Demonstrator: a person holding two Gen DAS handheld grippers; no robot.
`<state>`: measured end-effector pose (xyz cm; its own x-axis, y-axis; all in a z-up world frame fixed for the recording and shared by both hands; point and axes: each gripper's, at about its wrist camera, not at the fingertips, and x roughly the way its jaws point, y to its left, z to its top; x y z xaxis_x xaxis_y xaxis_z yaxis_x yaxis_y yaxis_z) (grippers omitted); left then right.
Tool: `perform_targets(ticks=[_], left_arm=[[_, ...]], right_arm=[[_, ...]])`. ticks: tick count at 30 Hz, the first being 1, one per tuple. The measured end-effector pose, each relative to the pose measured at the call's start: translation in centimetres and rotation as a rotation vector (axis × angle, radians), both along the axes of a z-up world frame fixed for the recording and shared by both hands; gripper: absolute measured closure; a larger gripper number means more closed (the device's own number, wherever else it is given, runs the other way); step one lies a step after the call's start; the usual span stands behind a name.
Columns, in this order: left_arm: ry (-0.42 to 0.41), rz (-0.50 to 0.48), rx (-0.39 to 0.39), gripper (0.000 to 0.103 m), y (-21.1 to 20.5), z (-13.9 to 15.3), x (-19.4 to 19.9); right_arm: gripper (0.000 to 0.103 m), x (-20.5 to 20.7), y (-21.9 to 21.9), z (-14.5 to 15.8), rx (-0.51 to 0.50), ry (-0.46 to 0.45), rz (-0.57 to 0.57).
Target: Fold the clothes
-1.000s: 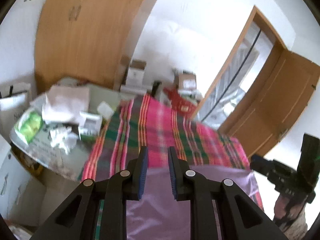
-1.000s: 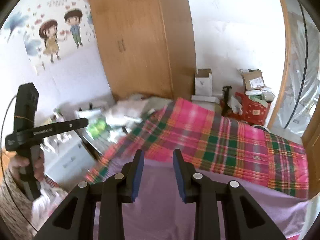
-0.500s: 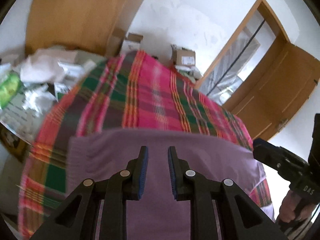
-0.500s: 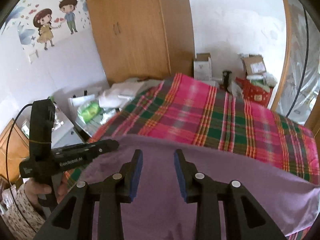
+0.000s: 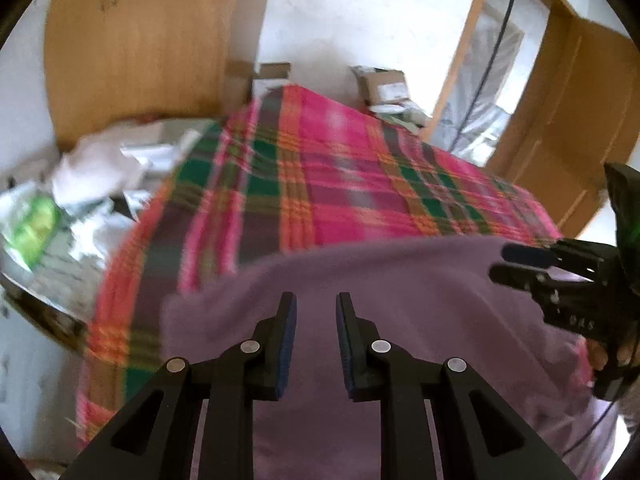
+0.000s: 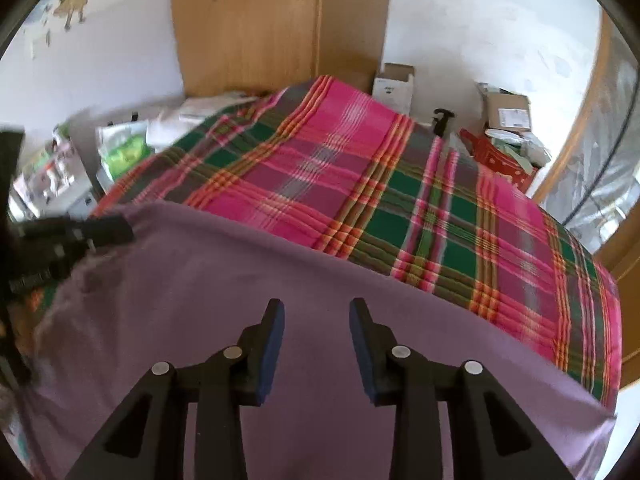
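A purple garment (image 6: 320,288) lies spread on the near part of the plaid bed (image 6: 360,184), both grippers above it with jaws spread, holding nothing: left gripper (image 5: 316,316), right gripper (image 6: 316,320). Left of the bed sits a cluttered table (image 5: 60,208), blurred; boxes (image 6: 508,110) and a wardrobe (image 6: 276,20) stand beyond the far edge. The bed's far half is bare.

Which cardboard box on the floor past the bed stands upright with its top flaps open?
The white box beside the wooden wardrobe. The brown box further right lies tilted among clutter.
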<state>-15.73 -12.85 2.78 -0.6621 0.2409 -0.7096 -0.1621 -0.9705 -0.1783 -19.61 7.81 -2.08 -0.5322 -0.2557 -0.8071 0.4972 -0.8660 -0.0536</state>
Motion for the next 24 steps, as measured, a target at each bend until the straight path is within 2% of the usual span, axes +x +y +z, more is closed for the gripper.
perform_targets(ticks=[5,9,12,15,17,24], left_arm=[[0.001,-0.029,-0.127,0.082,-0.5,-0.2,-2.3],[-0.042,-0.061,-0.133,0.081,-1.1,-0.9,-3.4],[-0.037,-0.099,-0.151,0.081,-0.9,-1.0,-3.5],[-0.054,-0.148,-0.143,0.081,-0.5,-1.3,-3.8],[-0.069,-0.17,-0.173,0.08,0.0,-1.8,-4.1],[-0.072,-0.154,-0.185,0.08,-0.4,-2.3,-4.6]], right_arm=[[0.057,-2.1,-1.1,-1.1,0.01,-0.028,0.05],[0.052,-3.7,-1.9,-1.5,0.006,-0.046,0.092],[0.049,-4.3,-2.1,-2.0,0.007,-0.048,0.114],[0.047,-4.7,-2.5,-2.7,0.047,-0.052,0.127],[0.046,-4.9,-2.6,-3.0,0.058,-0.058,0.138],[0.044,-5.4,-2.6,-3.3,0.046,-0.056,0.156]])
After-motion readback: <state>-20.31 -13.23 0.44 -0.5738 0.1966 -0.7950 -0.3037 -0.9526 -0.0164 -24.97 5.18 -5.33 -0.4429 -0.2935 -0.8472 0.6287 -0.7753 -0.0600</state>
